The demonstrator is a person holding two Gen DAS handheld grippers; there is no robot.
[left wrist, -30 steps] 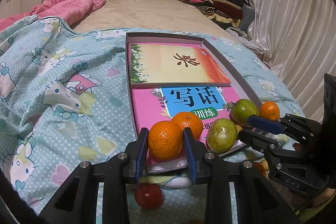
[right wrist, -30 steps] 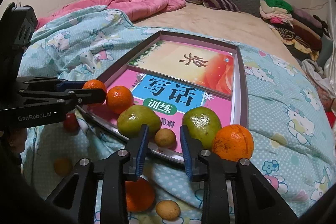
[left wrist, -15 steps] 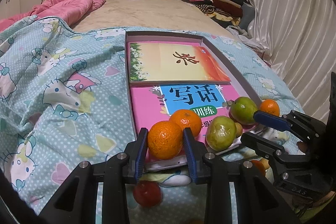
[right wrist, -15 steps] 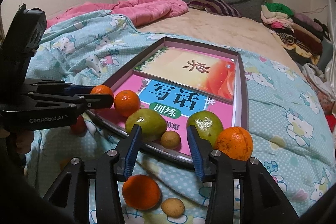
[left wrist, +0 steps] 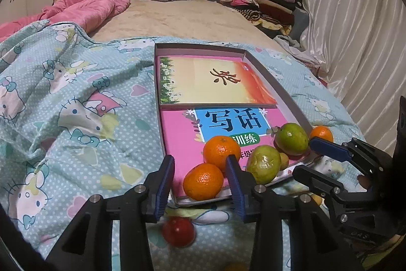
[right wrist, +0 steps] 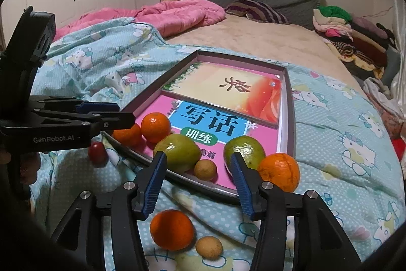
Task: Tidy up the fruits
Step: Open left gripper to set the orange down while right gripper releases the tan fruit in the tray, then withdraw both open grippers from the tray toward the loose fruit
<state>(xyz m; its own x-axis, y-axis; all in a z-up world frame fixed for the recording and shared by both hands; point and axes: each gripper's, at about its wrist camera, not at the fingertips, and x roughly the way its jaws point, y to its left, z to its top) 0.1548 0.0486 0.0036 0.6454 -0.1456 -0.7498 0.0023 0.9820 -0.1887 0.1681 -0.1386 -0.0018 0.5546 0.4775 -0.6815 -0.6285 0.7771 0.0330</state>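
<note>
Left gripper (left wrist: 200, 183): jaws just opened, spread; orange (left wrist: 203, 181) between, unpinched.
Right gripper (right wrist: 199, 180): jaws just opened, spread, empty.
Tray (left wrist: 276, 90): on blanket (left wrist: 76, 118).

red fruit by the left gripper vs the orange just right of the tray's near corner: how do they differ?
The red fruit is dark red and glossy; the orange is bright orange and matte. The red fruit is clearly smaller than the orange. The red fruit lies left of the tray, clear of it; the orange sits against the tray's right near corner. Both rest on the blue quilt, outside the tray.
</note>
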